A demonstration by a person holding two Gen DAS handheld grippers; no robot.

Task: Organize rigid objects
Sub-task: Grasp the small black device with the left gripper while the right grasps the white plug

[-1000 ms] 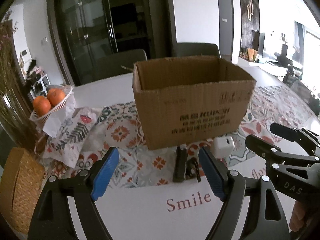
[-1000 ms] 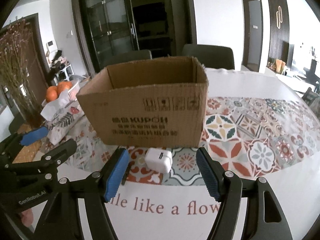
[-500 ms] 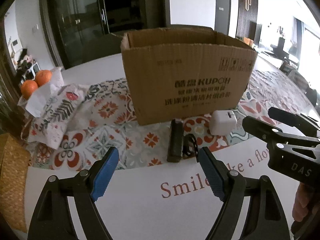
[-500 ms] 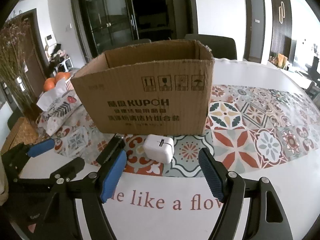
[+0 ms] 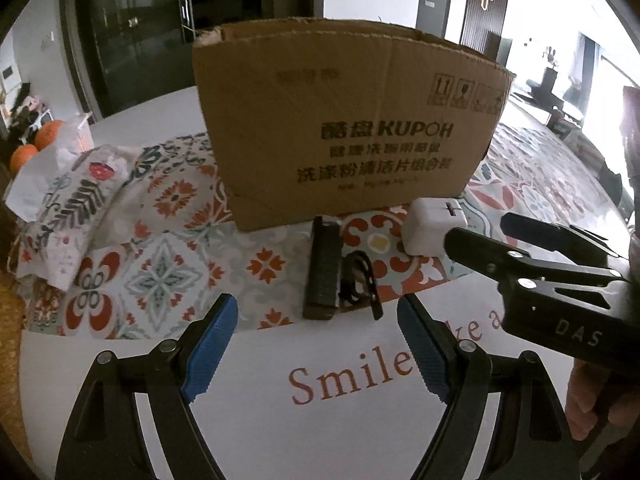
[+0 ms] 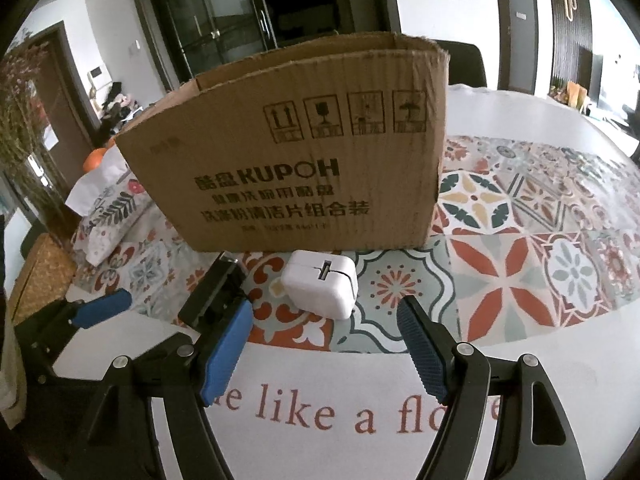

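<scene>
An open brown cardboard box stands on the patterned tablecloth. In front of it lie a black rectangular bar, a small black clip and a white charger cube. My left gripper is open, its blue pads just short of the bar and clip, with nothing between them. My right gripper is open too, and the white cube lies just beyond its fingertips, untouched. The bar shows to the left of the cube, partly behind the right gripper's left pad.
A folded patterned cloth and a basket of oranges sit at the left. A woven basket stands beside the table's left edge. The white mat with red lettering lies under both grippers.
Both grippers have sunk and tipped down toward the items in front of the box, which now look larger and nearer. The right jaws stand slightly wider than a second ago.
</scene>
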